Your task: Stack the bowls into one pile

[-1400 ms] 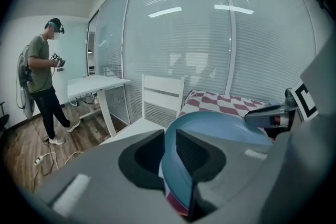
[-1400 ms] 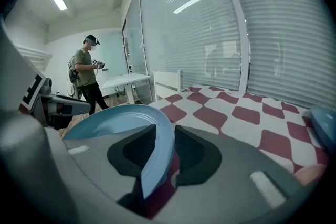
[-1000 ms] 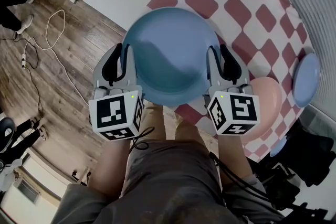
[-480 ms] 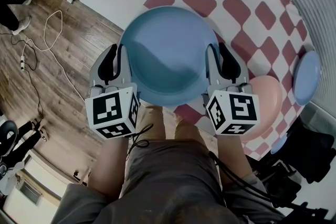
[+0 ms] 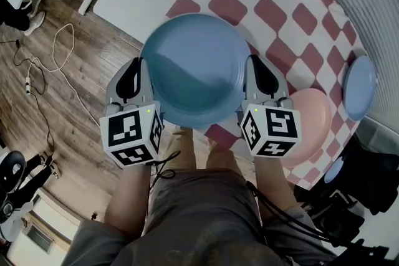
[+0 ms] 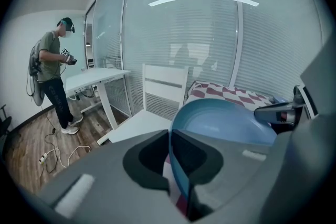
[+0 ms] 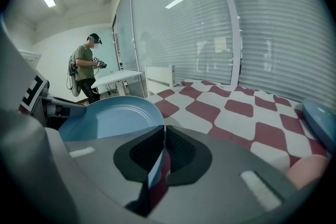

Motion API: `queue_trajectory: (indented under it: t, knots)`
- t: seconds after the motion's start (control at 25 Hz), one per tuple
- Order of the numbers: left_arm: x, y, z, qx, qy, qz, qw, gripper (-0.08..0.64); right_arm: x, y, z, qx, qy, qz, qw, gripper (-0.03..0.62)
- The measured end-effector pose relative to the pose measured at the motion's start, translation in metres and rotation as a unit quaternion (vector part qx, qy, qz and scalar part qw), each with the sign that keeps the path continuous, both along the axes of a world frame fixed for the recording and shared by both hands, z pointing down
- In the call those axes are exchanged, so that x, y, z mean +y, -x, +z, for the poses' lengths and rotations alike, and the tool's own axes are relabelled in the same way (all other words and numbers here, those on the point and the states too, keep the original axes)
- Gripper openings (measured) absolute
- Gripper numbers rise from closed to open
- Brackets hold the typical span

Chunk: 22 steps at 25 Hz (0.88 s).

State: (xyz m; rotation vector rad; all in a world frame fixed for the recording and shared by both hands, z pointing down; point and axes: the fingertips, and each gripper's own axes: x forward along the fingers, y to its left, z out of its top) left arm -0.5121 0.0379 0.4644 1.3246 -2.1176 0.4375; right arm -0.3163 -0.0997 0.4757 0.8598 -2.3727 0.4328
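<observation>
A big blue bowl [image 5: 196, 71] sits between two hand-held grippers at the near edge of a table spread with a red-and-white checked cloth [image 5: 293, 15]. The left gripper [image 5: 142, 75] is clamped on the bowl's left rim, the thin edge pinched between its pads. The right gripper [image 5: 252, 75] has just been closing its jaws, and they now stand almost together with the opposite rim nipped between them. Whether the bowl has cleared the cloth cannot be told. A pink bowl [image 5: 312, 124] lies just beside the right gripper, and a smaller blue bowl [image 5: 360, 87] rests near the table's far right edge, both well apart from the pile yet to be made. The big bowl looks stiff, smooth and fairly light, likely hard plastic. Its thin, glossy rim may slip under a one-sided pinch, so a grip on two opposite points of the rim seems the surest hold.
</observation>
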Motion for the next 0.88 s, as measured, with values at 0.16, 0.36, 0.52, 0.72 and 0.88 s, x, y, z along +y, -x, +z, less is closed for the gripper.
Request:
queue_trajectory:
  t: [0.16, 0.36, 0.52, 0.72, 0.88]
  knots:
    - [-0.001, 0.002, -0.007, -0.004, 0.001, 0.0, 1.0, 0.023, 0.003, -0.001, -0.006, -0.009, 0.005, 0.005, 1.0, 0.038]
    - [-0.006, 0.002, -0.017, -0.008, -0.005, 0.005, 0.9999, 0.025, -0.002, -0.002, -0.02, -0.024, -0.004, 0.015, 1.0, 0.038]
    - [-0.006, 0.002, -0.02, -0.008, -0.006, 0.005, 0.9999, 0.025, 0.001, -0.003, -0.02, -0.022, -0.004, 0.018, 1.0, 0.038]
    - [-0.005, 0.004, -0.007, -0.004, 0.011, 0.004, 0.9999, 0.026, 0.002, -0.002, -0.005, -0.011, 0.012, 0.022, 1.0, 0.038]
    - [-0.005, 0.004, 0.005, 0.004, 0.021, 0.004, 0.9998, 0.026, 0.0, 0.0, 0.0, -0.009, 0.014, 0.021, 1.0, 0.04]
